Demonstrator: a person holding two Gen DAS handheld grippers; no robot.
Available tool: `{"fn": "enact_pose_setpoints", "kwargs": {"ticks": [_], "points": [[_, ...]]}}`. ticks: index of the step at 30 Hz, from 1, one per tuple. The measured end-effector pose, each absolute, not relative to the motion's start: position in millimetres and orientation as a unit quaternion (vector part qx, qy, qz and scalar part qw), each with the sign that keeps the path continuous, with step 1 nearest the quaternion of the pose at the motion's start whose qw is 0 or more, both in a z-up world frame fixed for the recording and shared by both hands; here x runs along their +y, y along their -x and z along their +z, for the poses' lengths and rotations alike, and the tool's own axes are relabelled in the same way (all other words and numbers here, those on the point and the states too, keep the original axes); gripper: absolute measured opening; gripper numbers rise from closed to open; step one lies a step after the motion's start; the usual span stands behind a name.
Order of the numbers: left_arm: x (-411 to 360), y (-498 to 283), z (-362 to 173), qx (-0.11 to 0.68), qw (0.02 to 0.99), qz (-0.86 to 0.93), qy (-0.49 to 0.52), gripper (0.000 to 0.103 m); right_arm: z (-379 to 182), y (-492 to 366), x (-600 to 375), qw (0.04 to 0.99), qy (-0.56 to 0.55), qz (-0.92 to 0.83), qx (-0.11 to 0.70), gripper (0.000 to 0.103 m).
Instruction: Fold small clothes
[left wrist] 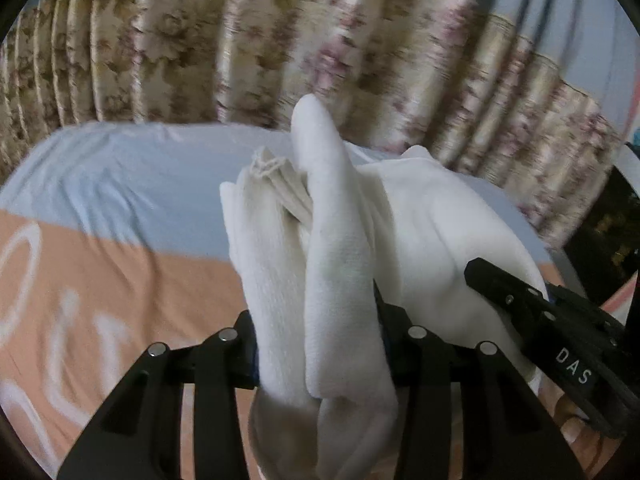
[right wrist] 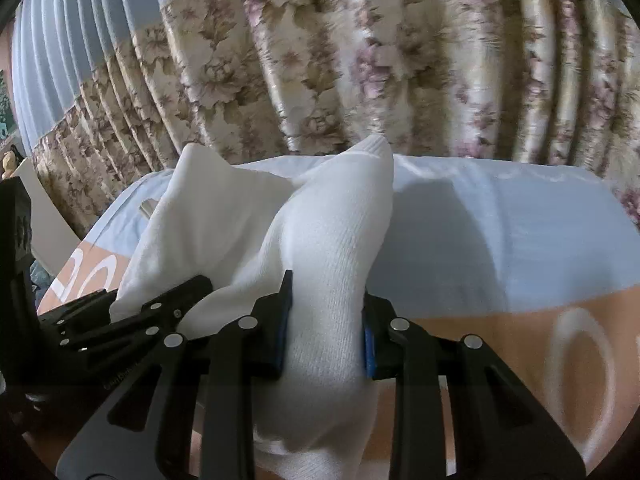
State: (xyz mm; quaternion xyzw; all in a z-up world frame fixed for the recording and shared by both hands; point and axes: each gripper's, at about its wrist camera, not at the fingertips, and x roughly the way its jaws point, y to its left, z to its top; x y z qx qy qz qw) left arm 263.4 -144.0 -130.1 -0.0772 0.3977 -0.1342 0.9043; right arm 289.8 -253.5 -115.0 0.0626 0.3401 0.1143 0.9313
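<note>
Now both raised above bedspread [left wrist: 100, 280]: left tongs [left wrist: 320, 344] and right tongs [right wrist: 325, 332] pinching white sock [right wrist: 328, 264]

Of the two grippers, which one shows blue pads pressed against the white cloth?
The right gripper: in its wrist view blue pads flank the white cloth. The left gripper also clamps it, but the cloth hides its pads.

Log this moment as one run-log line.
phase: fold in progress | left gripper: shut on white sock | right gripper: shut on white sock | sock: lifted above bedsheet
</note>
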Motion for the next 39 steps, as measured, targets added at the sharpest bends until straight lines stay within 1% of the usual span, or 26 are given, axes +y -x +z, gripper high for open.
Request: {"fn": "enact_pose_setpoints", "kwargs": {"ticks": [4,6,7,8,9,10,11,12,14,15,16,18,23,26,28,30,32,34,36,39], "points": [[-190.2,-229.4,-138.1,0.425,0.886,-0.166,0.084,0.043,-114.1,-238.4,-309.4,0.932,-0.062,0.089,0.346,0.028],[-203.9,-221.6,-155.2,0.447,0.874,-0.168,0.095,0.048,-117.9,-219.7,-330.2,0.931,-0.060,0.079,0.351,0.028],[-204.2,-217.3,-158.7,0.442,0.877,-0.161,0.100,0.054,-123.0,-210.5,-343.6,0.930,-0.052,0.073,0.357,0.028],[-200.7,-212.6,-158.2,0.433,0.883,-0.151,0.103,0.065,-129.6,-205.4,-354.4,0.927,-0.048,0.072,0.366,0.029],[-198.1,-211.2,-156.9,0.430,0.886,-0.143,0.099,0.072,-138.4,-203.1,-363.3,0.922,-0.046,0.071,0.378,0.029],[-193.3,-209.1,-155.0,0.427,0.890,-0.132,0.095,0.084,-149.9,-200.0,-372.2,0.918,-0.046,0.070,0.387,0.030],[-185.3,-206.7,-152.2,0.421,0.895,-0.117,0.087,0.091,-157.3,-196.6,-376.8,0.917,-0.048,0.071,0.390,0.032],[-178.5,-205.6,-151.6,0.416,0.899,-0.108,0.081,0.094,-162.0,-189.4,-380.0,0.919,-0.051,0.069,0.385,0.036],[-165.0,-200.9,-151.3,0.409,0.905,-0.095,0.069,0.100,-159.9,-177.2,-382.8,0.926,-0.058,0.052,0.369,0.051],[-159.9,-200.0,-150.6,0.406,0.907,-0.091,0.063,0.101,-158.9,-171.7,-384.6,0.928,-0.067,0.046,0.363,0.064],[-156.2,-198.8,-150.4,0.403,0.909,-0.088,0.059,0.102,-158.4,-165.1,-386.5,0.929,-0.081,0.048,0.358,0.072],[-148.7,-197.7,-149.3,0.397,0.912,-0.089,0.051,0.102,-161.6,-153.4,-381.9,0.927,-0.086,0.059,0.360,0.073],[-136.7,-195.9,-152.7,0.386,0.916,-0.105,0.035,0.102,-177.2,-132.9,-360.5,0.922,-0.048,0.066,0.379,0.076],[-129.0,-194.0,-148.8,0.380,0.917,-0.114,0.036,0.102,-180.3,-119.9,-359.4,0.924,-0.053,0.059,0.375,0.077],[-122.0,-191.1,-140.4,0.385,0.916,-0.102,0.042,0.101,-176.8,-113.9,-358.8,0.925,-0.049,0.047,0.374,0.081],[-108.3,-176.7,-123.5,0.380,0.918,-0.100,0.054,0.101,-170.8,-105.7,-356.1,0.928,-0.044,0.043,0.368,0.081],[-97.8,-153.3,-105.9,0.372,0.924,-0.077,0.034,0.101,-158.1,-92.7,-350.3,0.934,-0.038,0.039,0.354,0.083],[-87.9,-130.4,-92.2,0.360,0.931,-0.062,0.023,0.101,-144.0,-77.7,-342.9,0.938,-0.036,0.029,0.344,0.093],[-74.6,-105.3,-79.4,0.351,0.936,-0.035,0.009,0.101,-130.4,-65.7,-332.8,0.940,-0.037,0.006,0.339,0.095],[-55.2,-65.8,-65.9,0.338,0.941,-0.020,0.006,0.101,-106.2,-43.3,-315.8,0.945,-0.055,-0.023,0.323,0.100]]}}
